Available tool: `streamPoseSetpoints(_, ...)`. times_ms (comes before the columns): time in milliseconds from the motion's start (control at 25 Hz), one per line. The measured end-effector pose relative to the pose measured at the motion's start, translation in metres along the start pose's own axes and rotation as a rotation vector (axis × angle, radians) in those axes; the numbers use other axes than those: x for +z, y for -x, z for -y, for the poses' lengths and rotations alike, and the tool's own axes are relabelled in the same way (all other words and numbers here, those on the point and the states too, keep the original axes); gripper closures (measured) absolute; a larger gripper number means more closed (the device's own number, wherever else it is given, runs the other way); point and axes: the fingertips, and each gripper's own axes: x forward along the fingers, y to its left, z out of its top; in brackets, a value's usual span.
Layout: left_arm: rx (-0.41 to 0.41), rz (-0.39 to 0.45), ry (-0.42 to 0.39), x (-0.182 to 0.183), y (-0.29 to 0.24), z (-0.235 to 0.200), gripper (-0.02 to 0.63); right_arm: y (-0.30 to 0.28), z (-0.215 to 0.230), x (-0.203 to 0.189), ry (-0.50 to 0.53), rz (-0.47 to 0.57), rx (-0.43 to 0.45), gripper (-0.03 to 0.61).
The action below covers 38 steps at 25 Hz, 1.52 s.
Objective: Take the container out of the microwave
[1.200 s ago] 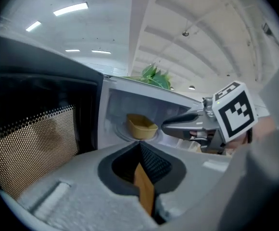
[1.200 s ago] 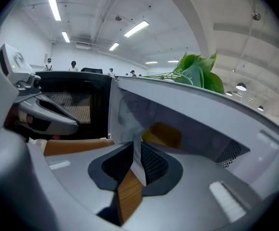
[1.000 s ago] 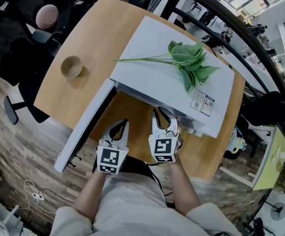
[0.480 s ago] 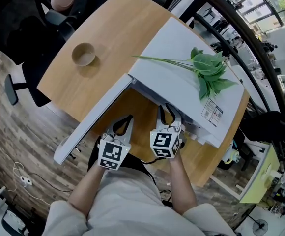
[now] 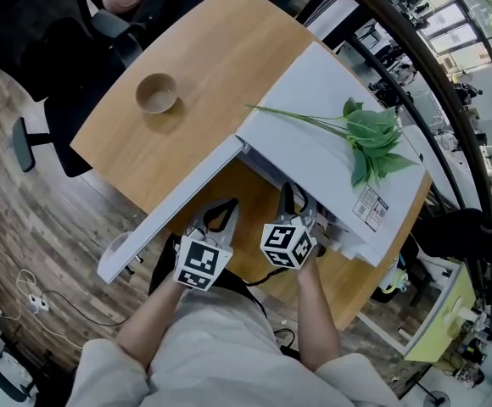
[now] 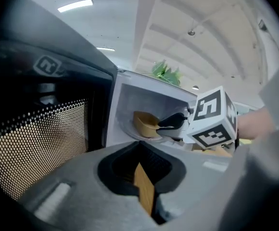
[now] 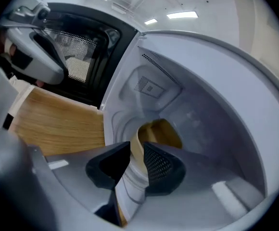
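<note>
The white microwave [image 5: 314, 134] stands on the wooden table [image 5: 220, 49] with its door [image 5: 178, 210] swung open to the left. A tan container [image 7: 161, 131] sits inside on the turntable, also visible in the left gripper view [image 6: 146, 124]. My right gripper [image 7: 137, 155] reaches into the cavity [image 5: 295, 195]. Its jaws are opening, and the container's near rim stands between the pads. My left gripper [image 5: 226, 203] hangs in front of the door opening, shut and holding nothing [image 6: 139, 146].
A green leafy sprig [image 5: 373, 138] lies on the microwave's top. A small tan bowl [image 5: 156, 93] sits on the table to the left. Office chairs [image 5: 51, 134] stand beyond the table's left edge. The open door blocks the left side.
My right gripper has pushed further into the microwave and rolled, its marker cube now tilted. The left gripper has held its place.
</note>
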Motion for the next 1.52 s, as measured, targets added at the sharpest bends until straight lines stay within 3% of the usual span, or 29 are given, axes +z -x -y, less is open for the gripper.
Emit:
streamPoseSetpoints(320, -0.008, 0.0, -0.009, 0.004, -0.004, -0.001, 0.611, -0.015, 0.004, -0.007, 0.175, -0.067, -0.021, 0.456)
streamPoseSetpoints(760, -0.003, -0.012, -0.015, 0.003, -0.005, -0.005, 0.611, -0.031, 0.002, -0.02, 0.283, -0.139, 0.014, 0.448)
streamPoseSetpoints(1520, -0.005, -0.023, -0.022, 0.004, -0.01, -0.004, 0.611, -0.036, 0.001, -0.019, 0.333, -0.146, 0.032, 0.506)
